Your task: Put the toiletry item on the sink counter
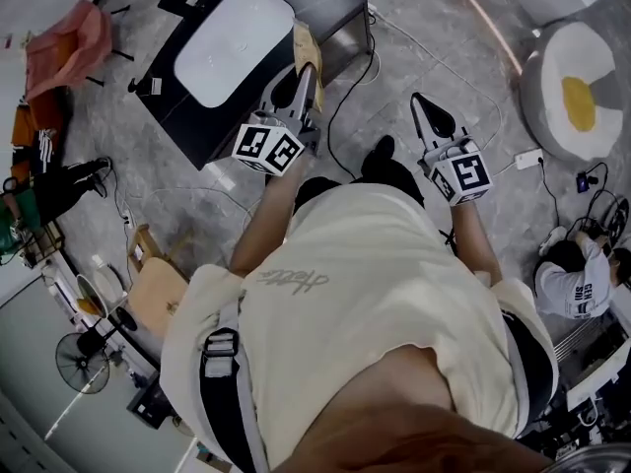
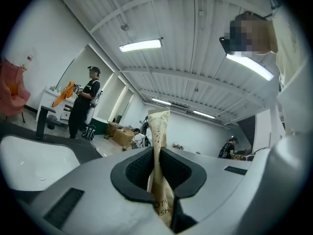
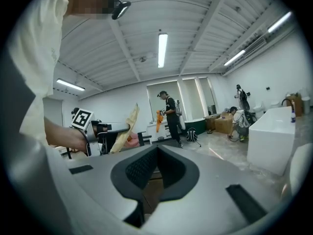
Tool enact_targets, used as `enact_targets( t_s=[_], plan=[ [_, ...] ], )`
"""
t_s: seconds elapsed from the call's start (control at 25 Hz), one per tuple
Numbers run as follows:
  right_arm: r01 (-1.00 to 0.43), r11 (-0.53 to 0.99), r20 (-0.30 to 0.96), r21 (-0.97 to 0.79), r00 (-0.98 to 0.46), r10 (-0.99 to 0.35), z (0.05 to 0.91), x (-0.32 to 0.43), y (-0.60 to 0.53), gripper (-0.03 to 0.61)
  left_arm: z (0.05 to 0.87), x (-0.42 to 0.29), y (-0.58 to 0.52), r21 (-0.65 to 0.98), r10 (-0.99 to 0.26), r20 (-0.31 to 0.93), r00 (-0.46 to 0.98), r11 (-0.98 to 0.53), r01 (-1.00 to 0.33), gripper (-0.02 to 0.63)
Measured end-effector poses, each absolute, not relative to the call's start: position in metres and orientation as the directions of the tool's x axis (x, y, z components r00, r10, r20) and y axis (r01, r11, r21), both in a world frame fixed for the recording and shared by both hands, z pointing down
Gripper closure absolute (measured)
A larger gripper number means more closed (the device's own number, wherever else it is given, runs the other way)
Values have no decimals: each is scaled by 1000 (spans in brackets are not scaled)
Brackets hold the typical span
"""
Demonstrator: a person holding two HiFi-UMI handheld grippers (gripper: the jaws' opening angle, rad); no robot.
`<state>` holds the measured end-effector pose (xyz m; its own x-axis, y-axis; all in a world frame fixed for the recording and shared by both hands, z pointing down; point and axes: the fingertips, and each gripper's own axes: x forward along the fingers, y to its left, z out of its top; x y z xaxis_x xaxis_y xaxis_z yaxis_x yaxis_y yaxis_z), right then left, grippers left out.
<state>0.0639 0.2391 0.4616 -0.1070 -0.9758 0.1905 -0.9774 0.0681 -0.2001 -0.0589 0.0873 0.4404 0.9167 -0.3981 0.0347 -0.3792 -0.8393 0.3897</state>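
Note:
My left gripper (image 1: 304,75) is shut on a flat tan toiletry packet (image 1: 306,42), which sticks out past the fingertips over the near edge of the sink counter (image 1: 187,116). That counter is black with a white oval basin (image 1: 237,42). In the left gripper view the packet (image 2: 159,126) stands upright, pinched between the black pads of the left gripper (image 2: 157,153), with the basin (image 2: 24,160) low at the left. My right gripper (image 1: 422,104) hangs over the floor to the right, shut and empty. The right gripper view shows its own closed tips (image 3: 157,148) and the packet (image 3: 126,127) off to the left.
Cables (image 1: 394,42) trail over the grey floor around the counter. A round white cushion with a yellow centre (image 1: 577,87) lies at the right, and a crouching person (image 1: 572,279) is below it. A pink chair (image 1: 69,47), boxes and a fan (image 1: 89,348) line the left side. A white tub (image 3: 274,136) stands to the right.

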Motion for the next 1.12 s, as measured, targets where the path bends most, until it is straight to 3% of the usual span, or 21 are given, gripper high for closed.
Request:
enact_targets(
  t_s=[0.36, 0.84, 1.12],
  plan=[
    [-961, 89, 189, -262, -142, -972, 483, 100, 218, 584, 460, -52, 62, 371, -463, 139, 876, -795, -479, 574],
    [-970, 32, 228, -240, -89, -970, 494, 130, 191, 584, 468, 7, 22, 403, -387, 86, 918, -829, -387, 572],
    [-986, 46, 230, -162, -83, -970, 476, 153, 117, 584, 465, 19, -51, 426, -402, 42, 915, -821, -380, 574]
  ],
)
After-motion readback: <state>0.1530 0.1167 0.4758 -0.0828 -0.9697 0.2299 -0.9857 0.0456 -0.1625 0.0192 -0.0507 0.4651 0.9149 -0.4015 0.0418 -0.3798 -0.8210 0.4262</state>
